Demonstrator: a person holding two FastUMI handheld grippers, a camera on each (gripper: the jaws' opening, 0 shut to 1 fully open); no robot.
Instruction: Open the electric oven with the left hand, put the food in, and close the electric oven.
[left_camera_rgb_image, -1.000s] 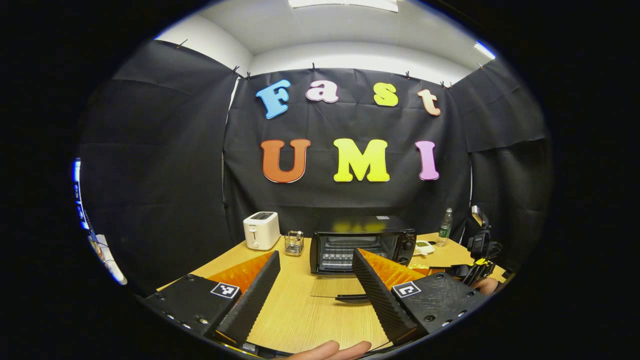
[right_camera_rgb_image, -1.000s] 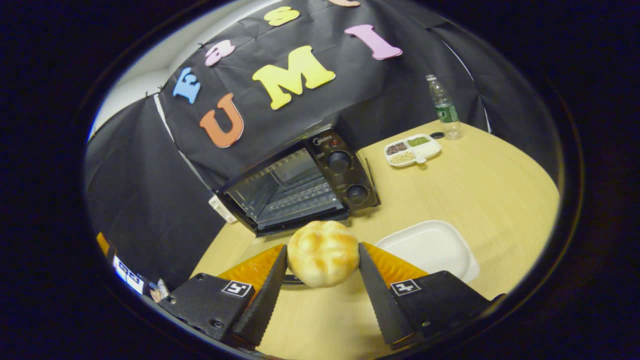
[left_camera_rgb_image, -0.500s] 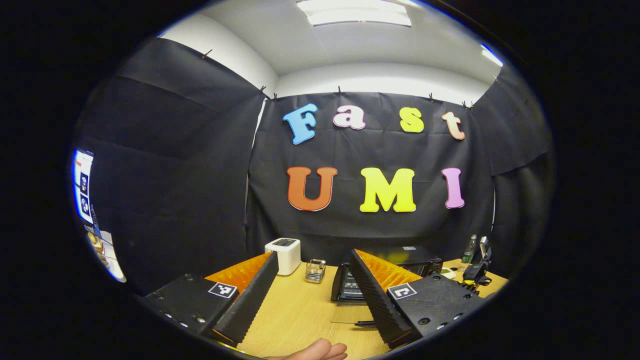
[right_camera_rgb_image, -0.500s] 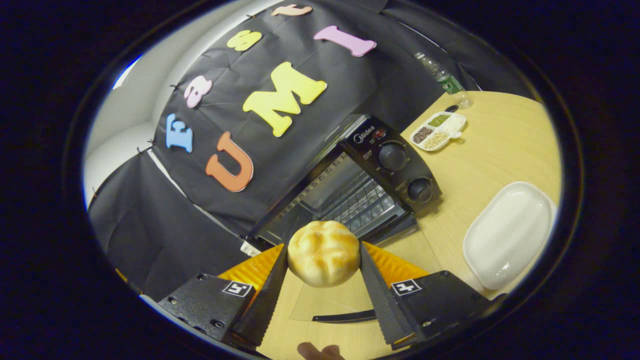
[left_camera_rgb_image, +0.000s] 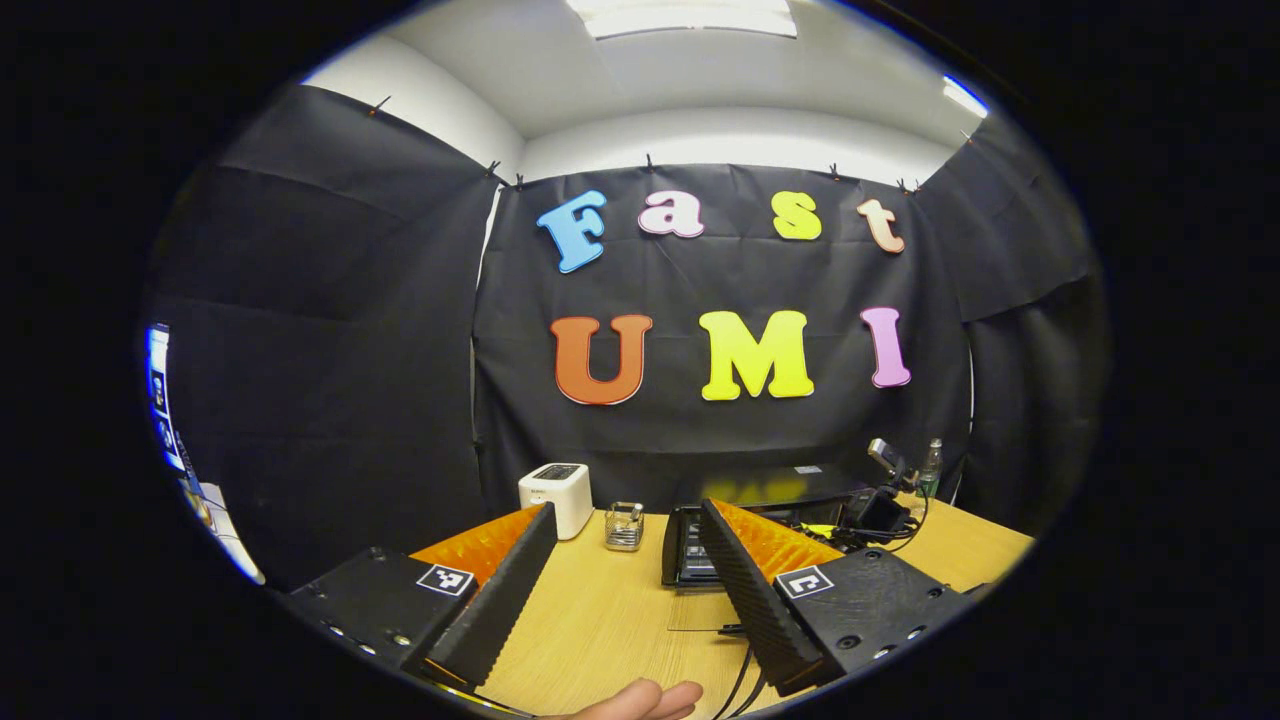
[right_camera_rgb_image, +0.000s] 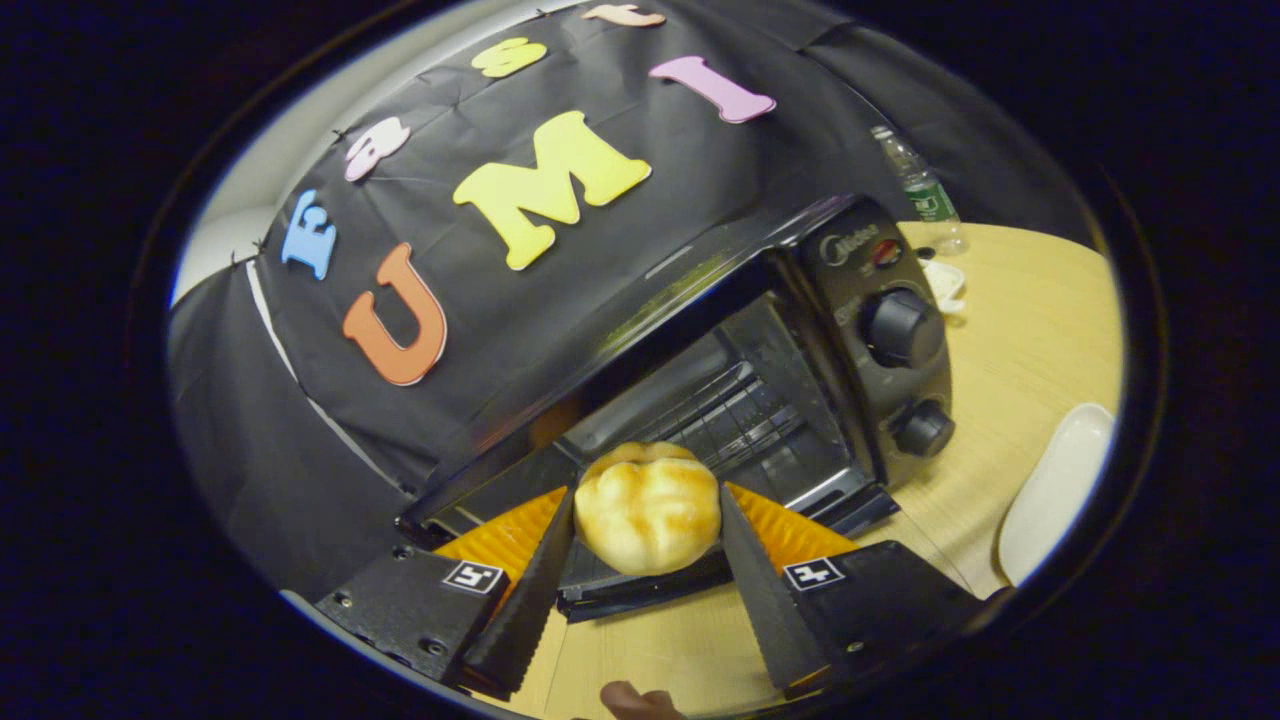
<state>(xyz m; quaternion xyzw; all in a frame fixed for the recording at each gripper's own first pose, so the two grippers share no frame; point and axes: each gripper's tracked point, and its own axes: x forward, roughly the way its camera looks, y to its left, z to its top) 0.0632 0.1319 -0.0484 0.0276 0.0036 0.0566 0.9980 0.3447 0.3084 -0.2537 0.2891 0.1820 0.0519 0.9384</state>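
A golden bread bun (right_camera_rgb_image: 648, 515) sits between the fingers of my right gripper (right_camera_rgb_image: 646, 492), which is shut on it. The bun hangs just at the mouth of the black electric oven (right_camera_rgb_image: 850, 300), above its lowered door (right_camera_rgb_image: 640, 592), with the wire rack (right_camera_rgb_image: 725, 405) right behind it. In the left gripper view the oven (left_camera_rgb_image: 685, 545) stands at the table's back, partly hidden by my own finger. The right gripper (left_camera_rgb_image: 872, 510) shows at the oven's front there. My left gripper (left_camera_rgb_image: 628, 506) is open and holds nothing, well back from the oven.
A white toaster (left_camera_rgb_image: 556, 495) and a small glass holder (left_camera_rgb_image: 623, 526) stand left of the oven. A white plate (right_camera_rgb_image: 1055, 490) lies on the wooden table (right_camera_rgb_image: 1040, 340) right of the oven. A water bottle (right_camera_rgb_image: 918, 190) and a small dish (right_camera_rgb_image: 942, 282) sit behind. A hand (left_camera_rgb_image: 640, 700) shows below.
My right gripper has carried the bun forward to the oven's opening, and the oven now looms much larger. The left gripper has stayed back and open, its view shifting slightly.
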